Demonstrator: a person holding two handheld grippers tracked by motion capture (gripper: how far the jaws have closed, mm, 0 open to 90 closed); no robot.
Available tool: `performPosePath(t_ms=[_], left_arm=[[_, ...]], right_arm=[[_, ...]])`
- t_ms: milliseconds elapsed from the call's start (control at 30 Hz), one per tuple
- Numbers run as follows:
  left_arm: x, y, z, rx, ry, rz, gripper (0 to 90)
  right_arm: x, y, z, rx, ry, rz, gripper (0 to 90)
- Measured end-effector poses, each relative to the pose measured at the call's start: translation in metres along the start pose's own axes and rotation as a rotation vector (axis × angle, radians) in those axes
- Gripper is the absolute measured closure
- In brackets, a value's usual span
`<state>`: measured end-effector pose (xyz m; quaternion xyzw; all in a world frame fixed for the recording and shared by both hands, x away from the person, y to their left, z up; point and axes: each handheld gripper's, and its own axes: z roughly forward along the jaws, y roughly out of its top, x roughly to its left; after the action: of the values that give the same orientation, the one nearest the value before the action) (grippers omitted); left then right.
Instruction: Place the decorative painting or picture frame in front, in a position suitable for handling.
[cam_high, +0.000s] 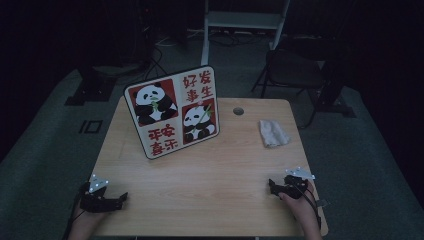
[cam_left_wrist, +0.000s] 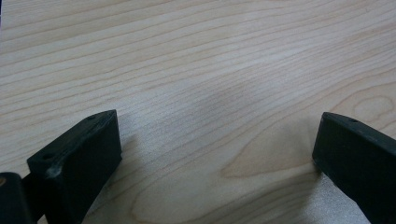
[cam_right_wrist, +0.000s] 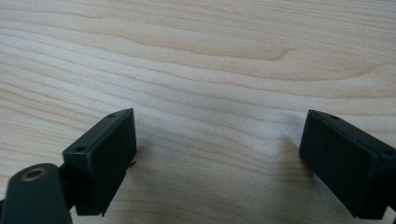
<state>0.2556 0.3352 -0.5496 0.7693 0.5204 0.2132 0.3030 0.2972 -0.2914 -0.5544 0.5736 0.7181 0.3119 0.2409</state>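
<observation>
A panda picture board (cam_high: 173, 111) with red Chinese characters stands tilted at the back left of the wooden table (cam_high: 215, 175). A crumpled white cloth (cam_high: 273, 133) lies at the back right. My left gripper (cam_high: 121, 198) rests at the front left corner, jaws pointing right. In the left gripper view it (cam_left_wrist: 217, 154) is open over bare wood with nothing between the jaws. My right gripper (cam_high: 272, 186) sits near the front right edge, pointing left. The right gripper view shows it (cam_right_wrist: 219, 156) open too, holding nothing.
A round grommet hole (cam_high: 238, 111) sits in the table near the back edge. Behind the table stand a dark folding chair (cam_high: 295, 70) and a pale frame (cam_high: 240, 22) on a dim floor. Cables trail from both grippers.
</observation>
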Motion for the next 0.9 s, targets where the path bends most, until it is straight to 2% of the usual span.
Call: performPosePath(t_ms=[367, 433, 500, 700, 800, 900], left_arm=[[0.005, 0.005, 0.002, 0.01, -0.016, 0.032, 2.0], [0.007, 0.006, 0.003, 0.006, -0.027, 0.022, 2.1], [0.008, 0.008, 0.004, 0.008, -0.026, 0.035, 2.1], [0.012, 0.017, 0.009, -0.014, -0.038, 0.034, 2.1], [0.018, 0.022, 0.011, -0.033, -0.065, 0.016, 2.1], [0.02, 0.028, 0.014, -0.044, -0.073, 0.025, 4.4]], right_arm=[[0.0, 0.0, 0.0, 0.001, 0.0, 0.0, 10.6], [0.0, 0.0, 0.0, 0.001, -0.001, 0.001, 10.6], [0.0, 0.0, 0.0, 0.001, 0.0, 0.0, 10.6], [0.0, 0.0, 0.0, 0.001, 0.0, 0.002, 10.6], [0.0, 0.0, 0.0, 0.001, 0.0, 0.001, 10.6], [0.0, 0.0, 0.0, 0.001, 0.0, 0.002, 10.6]])
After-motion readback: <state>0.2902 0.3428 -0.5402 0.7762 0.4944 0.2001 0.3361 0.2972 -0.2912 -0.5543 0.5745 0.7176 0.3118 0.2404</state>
